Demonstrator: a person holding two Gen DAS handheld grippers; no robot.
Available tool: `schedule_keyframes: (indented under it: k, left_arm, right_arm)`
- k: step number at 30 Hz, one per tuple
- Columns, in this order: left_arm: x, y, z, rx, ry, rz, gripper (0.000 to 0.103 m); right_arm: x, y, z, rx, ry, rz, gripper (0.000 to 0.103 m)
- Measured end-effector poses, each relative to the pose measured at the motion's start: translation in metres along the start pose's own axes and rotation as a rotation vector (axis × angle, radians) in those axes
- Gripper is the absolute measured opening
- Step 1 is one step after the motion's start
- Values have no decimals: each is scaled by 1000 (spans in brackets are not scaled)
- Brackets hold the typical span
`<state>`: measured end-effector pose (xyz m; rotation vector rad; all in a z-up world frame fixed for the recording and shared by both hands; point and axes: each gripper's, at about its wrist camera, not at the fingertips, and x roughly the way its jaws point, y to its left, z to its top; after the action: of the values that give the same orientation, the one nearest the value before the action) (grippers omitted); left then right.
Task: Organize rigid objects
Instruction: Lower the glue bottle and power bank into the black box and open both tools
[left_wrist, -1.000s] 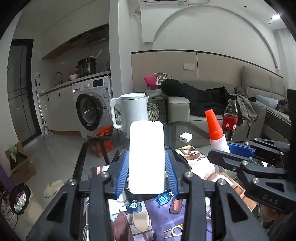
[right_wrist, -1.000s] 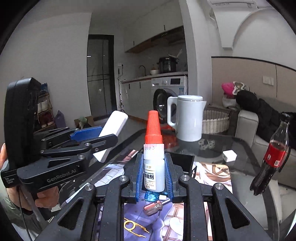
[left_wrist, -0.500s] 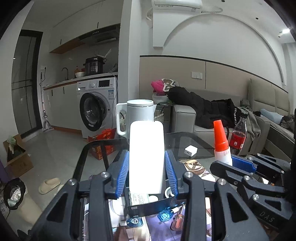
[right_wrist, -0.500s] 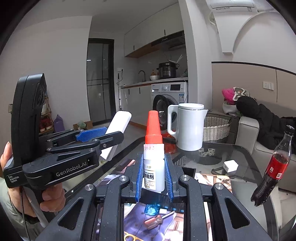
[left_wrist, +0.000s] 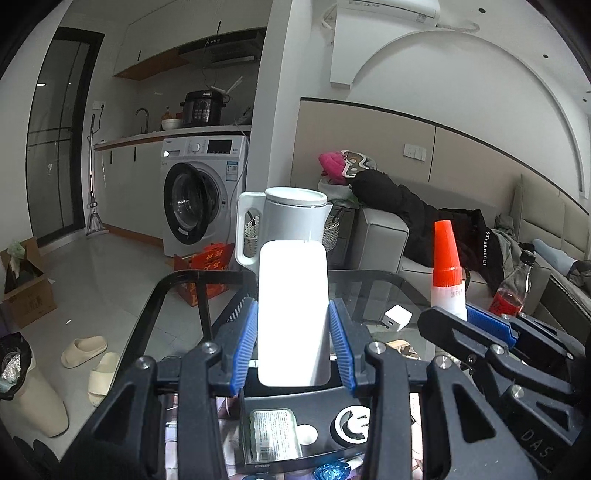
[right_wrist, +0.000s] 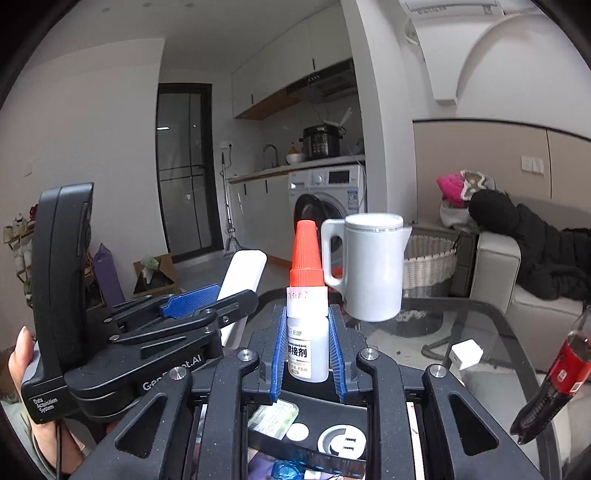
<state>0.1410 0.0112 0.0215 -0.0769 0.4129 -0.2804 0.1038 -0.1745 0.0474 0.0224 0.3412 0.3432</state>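
We hold a white case (left_wrist: 292, 314) upright in the left gripper (left_wrist: 293, 345), its blue pads pinching both long sides. The right gripper (right_wrist: 307, 349) pinches a glue bottle (right_wrist: 307, 332) with an orange cap, also upright. Just below and ahead of both grippers sits a black tray (left_wrist: 321, 430) on the glass table (left_wrist: 373, 291), holding a blister pack (left_wrist: 273, 434) and a round charger (left_wrist: 351, 424). Beyond the case stands a white kettle (left_wrist: 291, 221); a white cube (left_wrist: 398, 318) lies to its right, and a cola bottle (right_wrist: 554, 376) farther right.

Black tray (left_wrist: 280, 397) front cut off by frame edge; label print on foil pack (left_wrist: 272, 435) too small to read.
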Motion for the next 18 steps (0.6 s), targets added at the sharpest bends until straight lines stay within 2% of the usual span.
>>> schedule_keyframes:
  k: [6,13,18]
  left_arm:
    - [53,5,-15,-35,236,23,38]
    - [78,-2,-35,-24,401,21,38]
    - [81,-9,-37,2,457,25,38]
  right_arm:
    - [50,-25,-13,76,159,-1,21]
    - [96,-41,-44,148,415,-2,21]
    - [109,-49,-63,199,521,8,21]
